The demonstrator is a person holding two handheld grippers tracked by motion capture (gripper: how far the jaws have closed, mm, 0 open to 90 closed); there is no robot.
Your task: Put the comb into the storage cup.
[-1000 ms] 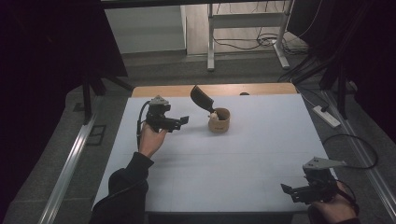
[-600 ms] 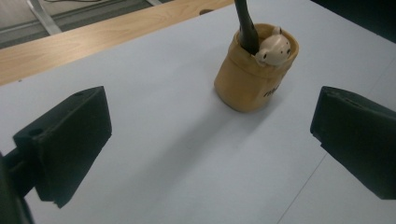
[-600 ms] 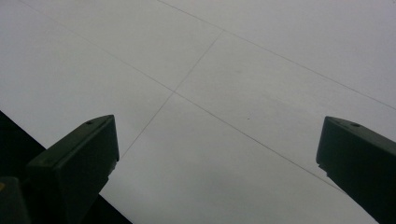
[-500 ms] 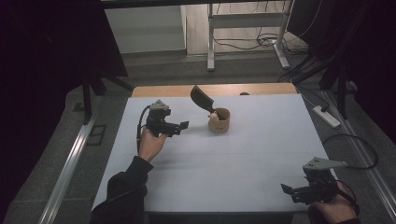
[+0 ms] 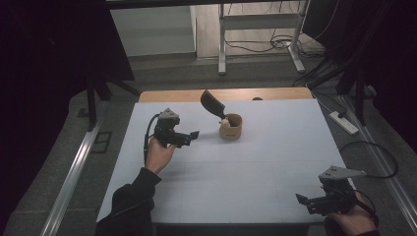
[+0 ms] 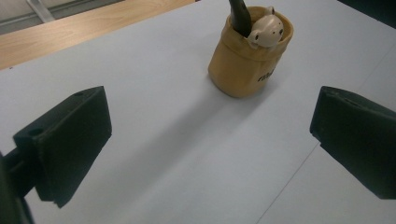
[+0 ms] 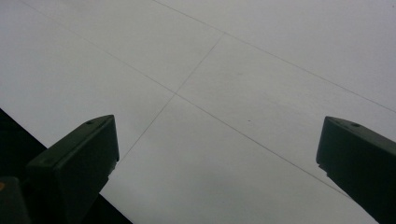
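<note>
My left claw [image 5: 193, 134] is wide open and holds nothing; the tan cup [image 5: 230, 127] stands upright just right of it, mid-far on the table [image 5: 206, 191], and my right claw [image 5: 304, 200], also open and empty, is much farther away.

The tan cup [image 6: 247, 60] looks like soft matt cloth, standing on a smooth matt white table [image 6: 154, 140].
</note>
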